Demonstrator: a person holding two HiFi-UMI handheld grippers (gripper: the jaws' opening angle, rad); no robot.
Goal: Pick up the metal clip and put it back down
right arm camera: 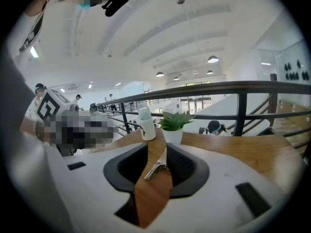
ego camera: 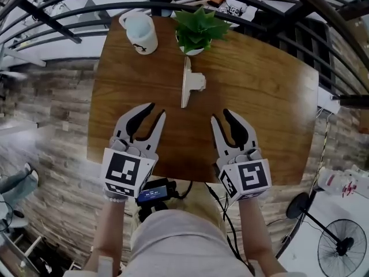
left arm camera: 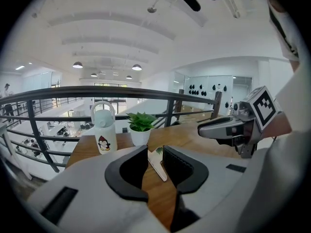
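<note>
The metal clip (ego camera: pixel 190 84) lies flat on the wooden table (ego camera: pixel 265 97), its long flat part running toward me. My left gripper (ego camera: pixel 157 109) hovers near the table's front, just left of the clip's near end, open and empty. To the clip's right, at the same depth, my right gripper (ego camera: pixel 219 115) is open too, holding nothing. In the left gripper view, the clip (left arm camera: pixel 158 166) shows in the gap ahead of the left gripper (left arm camera: pixel 154 152). The right gripper view frames the clip (right arm camera: pixel 156 167) ahead of the right gripper (right arm camera: pixel 157 152).
A white bottle (ego camera: pixel 140 32) with a penguin print stands at the table's far left. A small potted plant (ego camera: pixel 199 30) stands just behind the clip. Black railing (ego camera: pixel 69 16) runs beyond the far edge. A floor fan (ego camera: pixel 343 247) stands at the lower right.
</note>
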